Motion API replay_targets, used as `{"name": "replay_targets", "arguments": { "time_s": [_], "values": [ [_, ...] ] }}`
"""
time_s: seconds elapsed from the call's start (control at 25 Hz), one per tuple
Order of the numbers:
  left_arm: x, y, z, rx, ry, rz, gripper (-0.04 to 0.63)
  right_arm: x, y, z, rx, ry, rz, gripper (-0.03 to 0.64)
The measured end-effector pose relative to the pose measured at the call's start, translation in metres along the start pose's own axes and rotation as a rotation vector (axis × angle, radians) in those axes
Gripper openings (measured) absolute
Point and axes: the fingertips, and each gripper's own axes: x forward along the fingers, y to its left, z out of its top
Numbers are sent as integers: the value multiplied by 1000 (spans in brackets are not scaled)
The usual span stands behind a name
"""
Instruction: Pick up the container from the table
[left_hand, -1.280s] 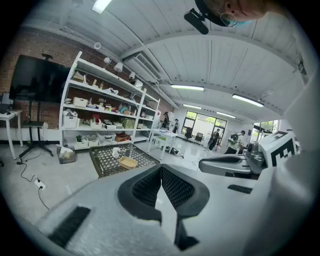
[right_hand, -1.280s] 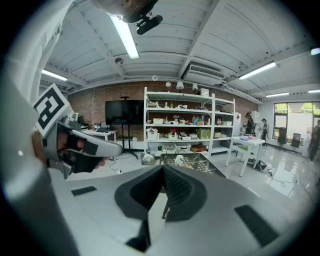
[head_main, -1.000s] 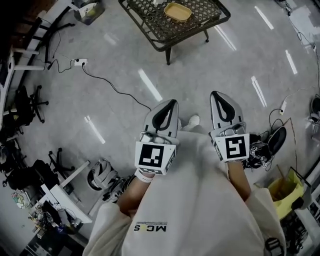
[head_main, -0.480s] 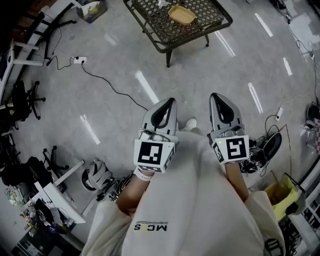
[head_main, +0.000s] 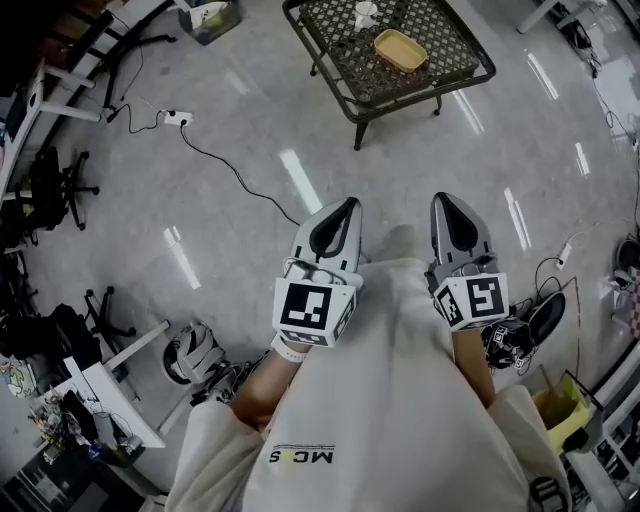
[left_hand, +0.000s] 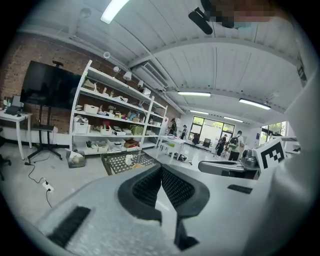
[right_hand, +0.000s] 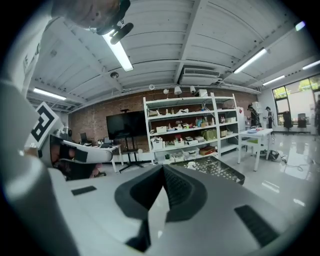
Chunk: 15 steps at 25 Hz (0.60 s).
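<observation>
The tan shallow container (head_main: 400, 50) lies on a black metal lattice table (head_main: 440, 75) at the top of the head view, next to a white cup (head_main: 366, 14). Both grippers are held in front of my chest, well short of the table. My left gripper (head_main: 348, 204) is shut with nothing in it, and so is my right gripper (head_main: 441, 198). In the left gripper view the closed tips of the left gripper (left_hand: 161, 167) point toward the table (left_hand: 116, 161) with the container (left_hand: 136, 166) just above them. The right gripper (right_hand: 163, 166) faces the table (right_hand: 220, 170) from afar.
A power strip (head_main: 178, 118) and a black cable (head_main: 235, 175) lie on the grey floor to the left. Office chairs (head_main: 50, 190) and desks line the left side. Shoes (head_main: 520, 335) and a yellow bin (head_main: 565, 420) sit at the right. Shelving (left_hand: 107, 125) stands behind the table.
The table with the container has slid lower and to the right in the head view, so it is nearer now. Both grippers stay shut in the same pose.
</observation>
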Motion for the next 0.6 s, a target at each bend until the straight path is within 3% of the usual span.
{"name": "replay_targets", "arguments": {
  "time_s": [0.24,0.6],
  "values": [
    [17,16,3,-31,18,0,25,24,0,1,-6,36,13,17],
    [99,44,18,-39,49,33,25,95,-64,4,86,53,25,17]
  ]
}}
